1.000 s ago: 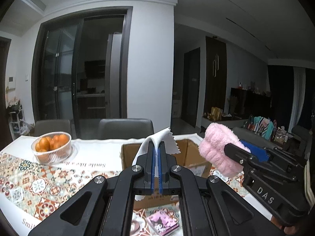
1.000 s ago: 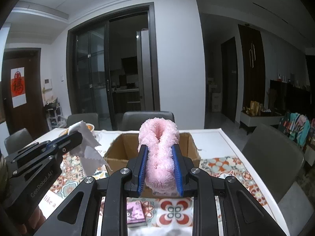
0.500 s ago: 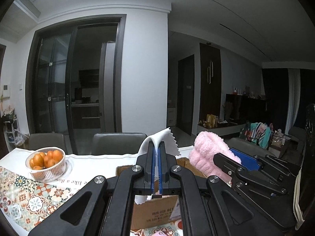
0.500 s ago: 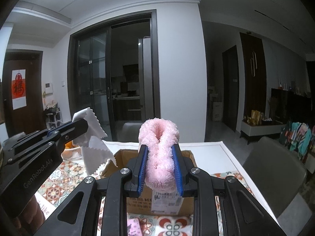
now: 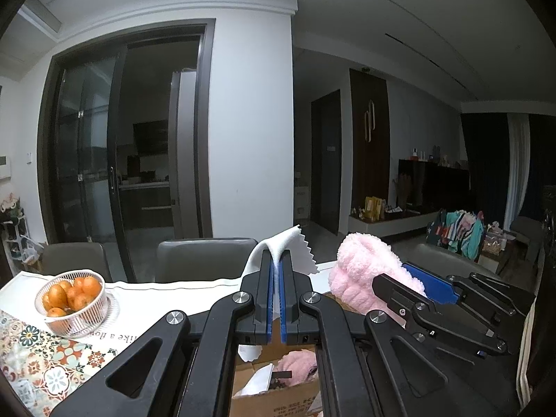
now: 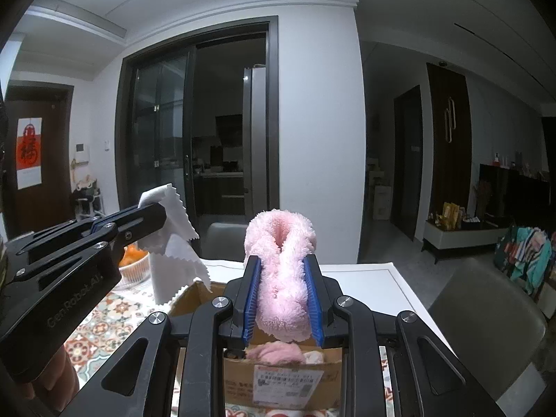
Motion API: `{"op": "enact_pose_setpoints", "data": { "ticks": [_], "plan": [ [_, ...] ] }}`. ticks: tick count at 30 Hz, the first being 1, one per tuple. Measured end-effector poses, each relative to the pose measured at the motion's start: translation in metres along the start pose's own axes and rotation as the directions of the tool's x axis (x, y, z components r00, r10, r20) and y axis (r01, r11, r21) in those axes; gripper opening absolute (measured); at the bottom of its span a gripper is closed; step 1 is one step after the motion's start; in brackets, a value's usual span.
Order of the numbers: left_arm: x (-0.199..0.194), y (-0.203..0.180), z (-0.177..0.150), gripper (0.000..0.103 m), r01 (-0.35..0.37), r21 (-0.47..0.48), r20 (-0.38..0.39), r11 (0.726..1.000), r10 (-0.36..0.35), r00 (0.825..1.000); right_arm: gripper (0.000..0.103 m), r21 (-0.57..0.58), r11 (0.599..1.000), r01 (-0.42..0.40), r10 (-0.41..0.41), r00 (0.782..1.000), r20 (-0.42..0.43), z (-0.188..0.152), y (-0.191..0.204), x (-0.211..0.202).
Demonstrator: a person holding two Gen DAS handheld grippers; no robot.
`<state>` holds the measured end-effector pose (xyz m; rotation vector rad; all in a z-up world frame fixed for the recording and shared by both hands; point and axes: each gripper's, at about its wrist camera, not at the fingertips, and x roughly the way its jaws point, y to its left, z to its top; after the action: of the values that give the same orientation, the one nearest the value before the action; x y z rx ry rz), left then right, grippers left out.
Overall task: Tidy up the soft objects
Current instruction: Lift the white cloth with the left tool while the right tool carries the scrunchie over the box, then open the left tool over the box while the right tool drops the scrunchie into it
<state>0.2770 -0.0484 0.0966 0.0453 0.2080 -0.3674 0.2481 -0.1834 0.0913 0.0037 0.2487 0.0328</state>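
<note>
Left gripper [image 5: 275, 299]: jaws pressed together on a fold of the white cloth [image 6: 175, 255], which hangs at center-left of the right wrist frame, over the left edge of the cardboard box [image 6: 278, 378]. Thin pinch, so the cloth could slip out, or on release drape over the box wall and slide onto the counter [image 5: 52, 368] by the fruit bowl [image 5: 73, 300].

Right gripper [image 6: 282, 295]: jaws squeezing the pink fluffy item [image 6: 279, 271], mid-frame above the box opening. Risk: pile clings to the pads, or it springs back and bounces out; the box already holds pink and white stuff. The two grippers sit close, so a clash looks possible.
</note>
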Motion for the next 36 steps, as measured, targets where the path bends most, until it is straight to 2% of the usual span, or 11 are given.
{"op": "enact_pose_setpoints", "data": {
  "ticks": [8, 16, 26, 28, 29, 30, 31, 34, 36],
  "plan": [
    [0.033, -0.001, -0.014, 0.005, 0.004, 0.007, -0.078, 1.0, -0.003, 0.997, 0.026, 0.004, 1.0, -0.006, 0.006, 0.998, -0.062, -0.005, -0.005, 0.033],
    [0.065, -0.003, -0.031, 0.005, 0.008, 0.018, -0.167, 1.0, -0.005, 0.986, 0.027, 0.014, 1.0, -0.021, 0.023, 0.989, -0.145, -0.017, -0.018, 0.067],
    [0.099, -0.002, -0.054, 0.006, 0.03, -0.005, -0.296, 1.0, -0.03, 0.955, 0.027, 0.033, 0.999, -0.031, 0.038, 0.97, -0.242, -0.035, -0.031, 0.097],
    [0.102, -0.002, -0.058, 0.009, 0.03, -0.01, -0.317, 1.0, -0.031, 0.948, 0.028, 0.029, 0.999, -0.037, 0.043, 0.965, -0.258, -0.038, -0.032, 0.102],
    [0.104, -0.002, -0.058, 0.016, 0.035, -0.013, -0.326, 0.999, -0.038, 0.945, 0.028, 0.028, 0.999, -0.042, 0.047, 0.963, -0.265, -0.039, -0.033, 0.103],
    [0.105, -0.002, -0.06, 0.023, 0.037, -0.018, -0.334, 0.999, -0.041, 0.942, 0.033, 0.028, 0.999, -0.046, 0.052, 0.96, -0.274, -0.041, -0.033, 0.105],
    [0.105, -0.002, -0.061, 0.025, 0.033, -0.019, -0.338, 0.999, -0.038, 0.94, 0.039, 0.031, 0.999, -0.045, 0.052, 0.959, -0.279, -0.041, -0.035, 0.106],
    [0.103, 0.0, -0.062, 0.033, 0.023, -0.019, -0.344, 1.0, -0.028, 0.939, 0.046, 0.036, 0.999, -0.03, 0.039, 0.959, -0.282, -0.044, -0.036, 0.106],
    [0.102, 0.001, -0.062, 0.041, 0.018, -0.018, -0.346, 1.0, -0.023, 0.938, 0.048, 0.041, 0.999, -0.018, 0.028, 0.959, -0.281, -0.043, -0.039, 0.104]
  ]
}}
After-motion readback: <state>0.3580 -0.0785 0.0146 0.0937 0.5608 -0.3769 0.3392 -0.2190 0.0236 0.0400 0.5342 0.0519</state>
